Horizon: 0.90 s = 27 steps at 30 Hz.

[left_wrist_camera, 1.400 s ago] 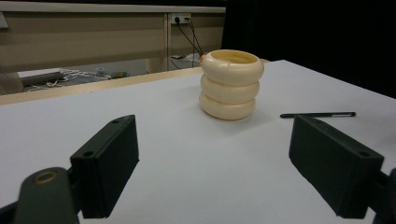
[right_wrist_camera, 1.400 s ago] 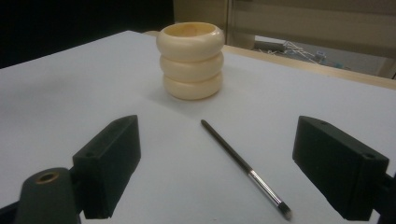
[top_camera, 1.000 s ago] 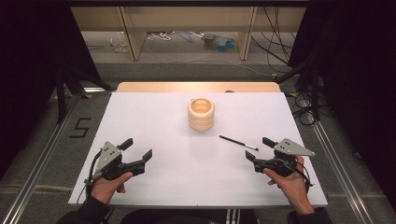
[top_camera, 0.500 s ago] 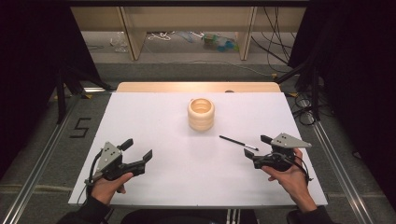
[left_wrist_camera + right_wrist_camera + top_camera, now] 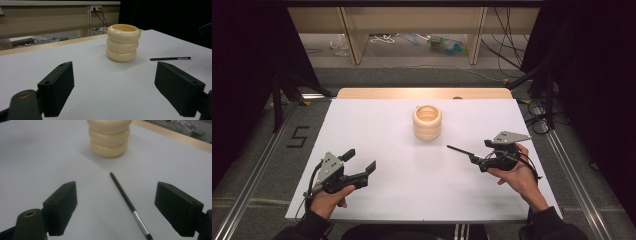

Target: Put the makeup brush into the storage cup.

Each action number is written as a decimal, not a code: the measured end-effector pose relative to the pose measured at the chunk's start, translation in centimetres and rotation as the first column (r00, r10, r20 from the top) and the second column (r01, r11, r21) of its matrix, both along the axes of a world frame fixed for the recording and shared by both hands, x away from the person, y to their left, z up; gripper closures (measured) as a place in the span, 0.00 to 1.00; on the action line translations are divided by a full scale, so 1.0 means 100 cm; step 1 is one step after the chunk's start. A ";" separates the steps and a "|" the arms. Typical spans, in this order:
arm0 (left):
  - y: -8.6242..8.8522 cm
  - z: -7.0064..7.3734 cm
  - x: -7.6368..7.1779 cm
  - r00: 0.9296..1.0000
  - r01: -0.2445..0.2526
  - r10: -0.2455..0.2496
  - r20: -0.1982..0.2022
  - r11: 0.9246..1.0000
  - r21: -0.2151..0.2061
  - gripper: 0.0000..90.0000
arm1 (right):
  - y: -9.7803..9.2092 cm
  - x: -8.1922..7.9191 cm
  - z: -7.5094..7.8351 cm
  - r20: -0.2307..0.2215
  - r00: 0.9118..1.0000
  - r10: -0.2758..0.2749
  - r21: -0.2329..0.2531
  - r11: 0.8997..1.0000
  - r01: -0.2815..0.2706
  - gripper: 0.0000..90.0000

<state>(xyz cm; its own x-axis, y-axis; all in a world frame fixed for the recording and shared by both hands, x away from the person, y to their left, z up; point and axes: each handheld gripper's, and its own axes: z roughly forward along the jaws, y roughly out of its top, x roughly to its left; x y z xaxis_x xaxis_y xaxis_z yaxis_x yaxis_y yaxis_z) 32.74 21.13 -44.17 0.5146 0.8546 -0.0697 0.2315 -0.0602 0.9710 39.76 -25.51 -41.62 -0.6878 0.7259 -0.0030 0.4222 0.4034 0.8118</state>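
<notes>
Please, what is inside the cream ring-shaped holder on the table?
The holder is open on top, and the high view shows only a pale inner wall. Its bottom is hidden by the rim. The pen lies outside on the table.

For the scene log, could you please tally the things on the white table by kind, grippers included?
Cream ringed holder: 1
Black pen: 1
Hand-held grippers: 2, the left gripper and the right gripper, both with jaws apart
Total: 4

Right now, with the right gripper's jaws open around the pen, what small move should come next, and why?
Probably lower the right gripper a little and shut it on the pen. The pen lies flat on the white table between the open jaws, not yet held, and the cream ringed holder stands beyond its tip.
</notes>
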 end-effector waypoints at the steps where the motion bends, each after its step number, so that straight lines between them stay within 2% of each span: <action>1: 0.000 0.000 0.000 1.000 0.000 0.000 0.000 1.000 -0.002 0.18 | 0.001 0.002 0.001 -0.003 1.000 0.002 -0.013 1.000 -0.002 0.22; 4: 0.000 0.000 -0.001 1.000 0.003 -0.003 0.001 1.000 -0.001 0.18 | 0.005 0.010 0.003 -0.033 0.999 0.001 -0.050 0.999 -0.003 0.21; 5: 0.000 0.000 -0.001 1.000 0.003 -0.003 0.001 1.000 0.000 0.18 | 0.006 0.012 0.003 -0.026 1.000 0.004 -0.063 0.998 -0.006 0.21; 9: 0.000 0.000 -0.001 1.000 0.002 -0.002 0.000 1.000 0.000 0.18 | 0.008 0.020 0.005 -0.069 0.998 0.013 -0.091 0.996 -0.019 0.21; 14: 0.000 0.000 -0.001 1.000 0.005 -0.005 0.001 1.000 0.003 0.18 | 0.012 0.029 0.007 -0.089 0.996 0.023 -0.114 0.993 -0.033 0.21; 17: -0.001 0.000 -0.001 1.000 0.006 -0.006 0.002 1.000 0.004 0.18 | 0.014 0.034 0.006 -0.079 0.997 0.026 -0.119 0.992 -0.035 0.21; 18: -0.001 0.000 -0.001 1.000 0.006 -0.006 0.002 1.000 0.002 0.18 | 0.015 0.037 0.008 -0.117 0.993 0.031 -0.144 0.988 -0.048 0.21; 21: -0.001 0.000 -0.001 1.000 0.008 -0.008 -0.001 1.000 0.005 0.18 | 0.018 0.043 0.005 -0.143 0.989 0.033 -0.163 0.985 -0.056 0.22; 23: -0.002 0.000 -0.001 1.000 0.007 -0.007 0.000 1.000 0.003 0.18 | 0.020 0.045 0.003 -0.139 0.990 0.029 -0.162 0.985 -0.052 0.22; 26: -0.002 0.000 -0.001 1.000 0.011 -0.011 0.000 1.000 0.007 0.18 | 0.024 0.054 -0.003 -0.162 0.986 0.038 -0.204 0.976 -0.071 0.23; 27: -0.002 0.000 0.000 1.000 0.011 -0.011 -0.001 1.000 0.004 0.18 | 0.026 0.056 -0.003 -0.185 0.982 0.039 -0.216 0.973 -0.079 0.24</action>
